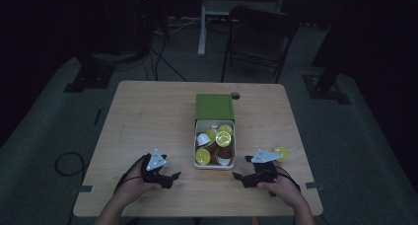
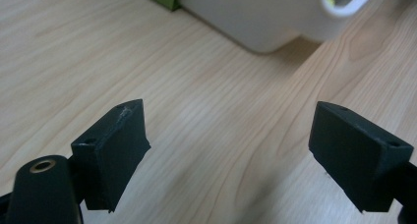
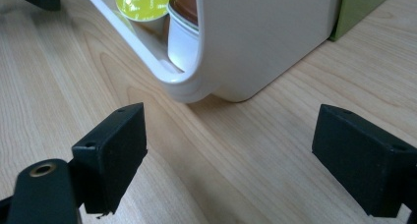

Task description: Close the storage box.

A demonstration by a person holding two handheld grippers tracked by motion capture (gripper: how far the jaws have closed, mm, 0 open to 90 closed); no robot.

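Both hand-held grippers, left (image 1: 170, 177) and right (image 1: 241, 175), spread wide, empty, near the counter's (image 1: 148, 121) front edge. Probably about to sort pods: next, reaching for the loose pod (image 1: 281, 153) beside the white box (image 1: 215, 165).

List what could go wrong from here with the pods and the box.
1. One yellow-lidded pod lies loose on the table by the right gripper; a nudge might roll it toward the edge.
2. The pods in the white box are heaped; reaching in could tip some out.
3. Both grippers, the left gripper included, flank the box with jaws open; a careless move might shove it.
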